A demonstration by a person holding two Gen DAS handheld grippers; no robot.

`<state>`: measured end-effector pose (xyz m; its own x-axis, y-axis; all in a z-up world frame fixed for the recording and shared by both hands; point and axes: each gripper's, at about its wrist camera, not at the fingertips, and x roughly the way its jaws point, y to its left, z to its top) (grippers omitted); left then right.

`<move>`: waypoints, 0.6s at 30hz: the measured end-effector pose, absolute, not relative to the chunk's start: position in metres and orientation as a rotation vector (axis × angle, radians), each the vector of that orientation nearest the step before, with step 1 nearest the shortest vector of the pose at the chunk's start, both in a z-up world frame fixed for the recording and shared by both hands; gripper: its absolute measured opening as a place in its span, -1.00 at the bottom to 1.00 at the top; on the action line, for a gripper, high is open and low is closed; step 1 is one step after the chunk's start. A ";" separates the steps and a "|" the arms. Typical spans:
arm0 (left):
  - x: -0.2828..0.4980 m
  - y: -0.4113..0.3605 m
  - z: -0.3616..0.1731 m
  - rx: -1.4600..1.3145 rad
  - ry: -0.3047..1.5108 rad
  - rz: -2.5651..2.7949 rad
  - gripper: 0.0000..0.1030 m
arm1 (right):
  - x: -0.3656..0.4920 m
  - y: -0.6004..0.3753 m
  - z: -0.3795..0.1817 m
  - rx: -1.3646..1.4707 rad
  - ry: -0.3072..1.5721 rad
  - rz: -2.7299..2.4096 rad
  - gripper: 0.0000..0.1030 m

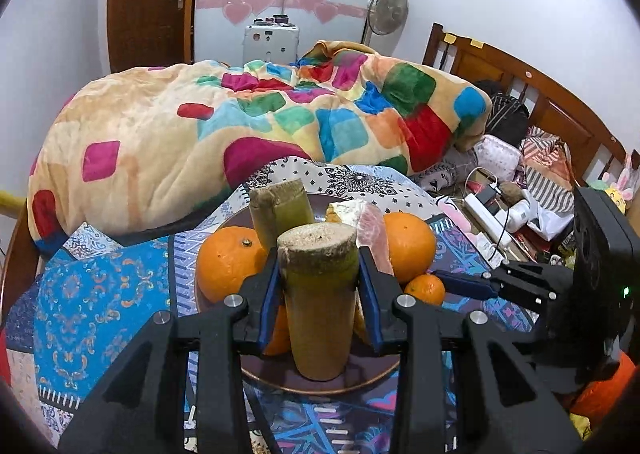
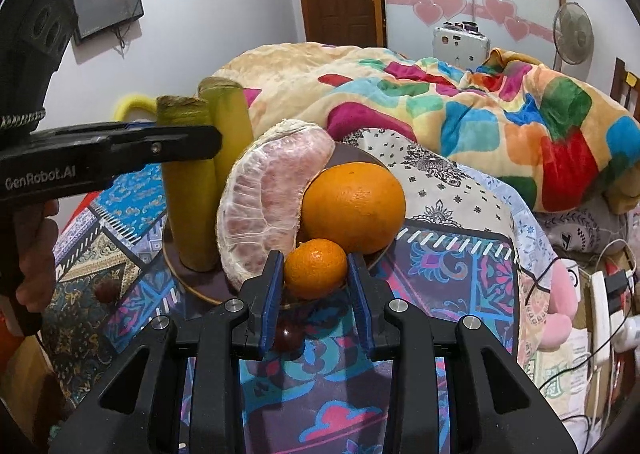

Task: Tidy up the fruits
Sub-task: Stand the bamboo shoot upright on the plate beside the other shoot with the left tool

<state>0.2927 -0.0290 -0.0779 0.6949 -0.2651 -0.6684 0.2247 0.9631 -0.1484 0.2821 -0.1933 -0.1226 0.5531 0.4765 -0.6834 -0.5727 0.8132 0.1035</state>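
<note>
A brown plate (image 1: 320, 388) on a patterned cloth holds the fruit. My left gripper (image 1: 320, 286) is shut on an upright greenish sugarcane piece (image 1: 320, 306) whose lower end is at the plate's near side. A second sugarcane piece (image 1: 280, 210) stands behind it, between two large oranges (image 1: 226, 262) (image 1: 410, 244) and a peeled pomelo segment (image 1: 374, 232). In the right wrist view my right gripper (image 2: 316, 286) is shut on a small mandarin (image 2: 316, 268) at the plate's near rim (image 2: 192, 290), in front of the pomelo segment (image 2: 264, 210) and a large orange (image 2: 354, 206). The left gripper (image 2: 200, 142) clamps the sugarcane (image 2: 188, 190) there.
A rumpled multicoloured quilt (image 1: 240, 126) covers the bed behind the plate. Two small dark red fruits (image 2: 106, 290) (image 2: 286, 334) lie on the cloth. A power strip, cables and clutter (image 1: 488, 214) sit to the right by the wooden headboard. A person's hand (image 2: 36, 254) holds the left gripper.
</note>
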 end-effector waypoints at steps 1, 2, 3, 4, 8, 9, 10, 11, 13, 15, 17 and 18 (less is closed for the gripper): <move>0.293 -0.029 -0.079 -0.054 0.751 -0.269 -0.30 | 0.282 -0.193 -0.123 -0.139 0.765 0.623 -0.42; 0.294 -0.030 -0.079 -0.049 0.752 -0.265 -0.30 | 0.282 -0.192 -0.123 -0.141 0.767 0.624 -0.40; 0.294 -0.031 -0.080 -0.036 0.750 -0.257 -0.30 | 0.282 -0.192 -0.124 -0.143 0.770 0.625 -0.37; 0.294 -0.032 -0.081 -0.022 0.748 -0.247 -0.29 | 0.283 -0.191 -0.125 -0.147 0.779 0.623 -0.37; 0.293 -0.032 -0.084 -0.011 0.748 -0.240 -0.28 | 0.284 -0.191 -0.126 -0.147 0.783 0.621 -0.37; 0.293 -0.031 -0.084 -0.014 0.748 -0.240 -0.27 | 0.283 -0.190 -0.126 -0.146 0.784 0.627 -0.30; 0.293 -0.031 -0.085 -0.013 0.753 -0.240 -0.27 | 0.283 -0.190 -0.126 -0.147 0.785 0.628 -0.26; 0.294 -0.030 -0.086 -0.010 0.766 -0.243 -0.25 | 0.282 -0.190 -0.126 -0.151 0.786 0.624 -0.20; 0.294 -0.030 -0.089 -0.007 0.786 -0.244 -0.21 | 0.280 -0.189 -0.126 -0.156 0.782 0.621 -0.16; 0.293 -0.030 -0.090 -0.004 0.787 -0.236 -0.11 | 0.278 -0.190 -0.124 -0.155 0.771 0.617 -0.14; 0.290 -0.028 -0.088 -0.007 0.775 -0.229 -0.05 | 0.276 -0.190 -0.124 -0.151 0.771 0.617 -0.08; 0.288 -0.027 -0.086 -0.009 0.766 -0.223 0.02 | 0.275 -0.190 -0.124 -0.150 0.771 0.613 -0.06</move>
